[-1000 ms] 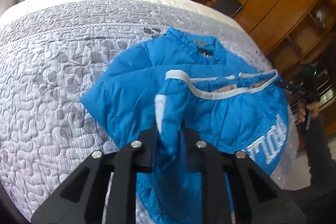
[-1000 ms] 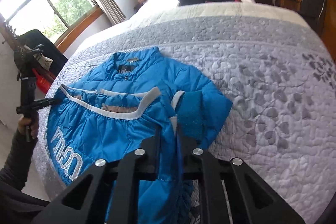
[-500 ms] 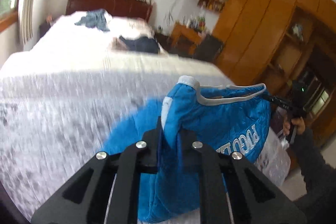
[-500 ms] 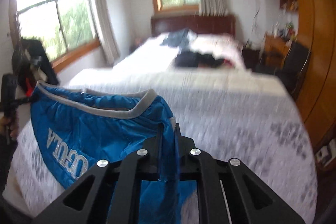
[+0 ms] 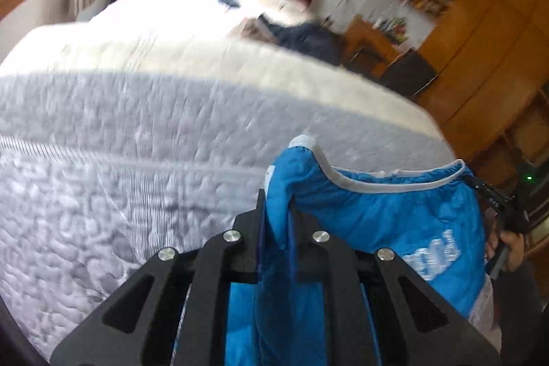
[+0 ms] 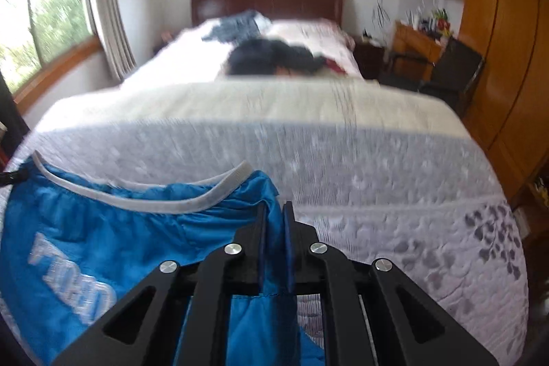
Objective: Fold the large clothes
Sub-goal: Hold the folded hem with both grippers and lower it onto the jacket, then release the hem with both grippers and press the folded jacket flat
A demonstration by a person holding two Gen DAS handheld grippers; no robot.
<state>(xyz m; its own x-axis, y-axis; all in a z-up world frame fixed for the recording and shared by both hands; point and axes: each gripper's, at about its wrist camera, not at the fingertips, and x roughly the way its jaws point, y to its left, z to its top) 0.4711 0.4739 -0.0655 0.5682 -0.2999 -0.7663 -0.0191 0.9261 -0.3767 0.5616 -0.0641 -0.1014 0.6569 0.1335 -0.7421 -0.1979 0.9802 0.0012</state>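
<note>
A blue puffer jacket [image 5: 387, 218] with a white-trimmed hem hangs stretched between my two grippers above the near end of the bed. My left gripper [image 5: 277, 204] is shut on one corner of its hem. At the other corner, my right gripper [image 6: 273, 215] is shut on the same blue jacket [image 6: 103, 249], whose white lettering faces the camera. In the left wrist view the right gripper [image 5: 494, 198] shows at the jacket's far corner, held by a hand [image 5: 511, 246]. The jacket's lower part is hidden below the frames.
The quilted grey-and-white bedspread [image 6: 360, 167] spreads ahead. Dark clothes [image 6: 271, 57] and a blue-grey garment [image 6: 236, 26] lie near the headboard. A wooden wardrobe [image 6: 507, 57], a desk and a black chair [image 6: 453, 67] stand on the right, windows on the left.
Both grippers have lifted the jacket off the bedspread, where it lay flat a second ago. It now hangs between them, and both views have tilted up toward the headboard.
</note>
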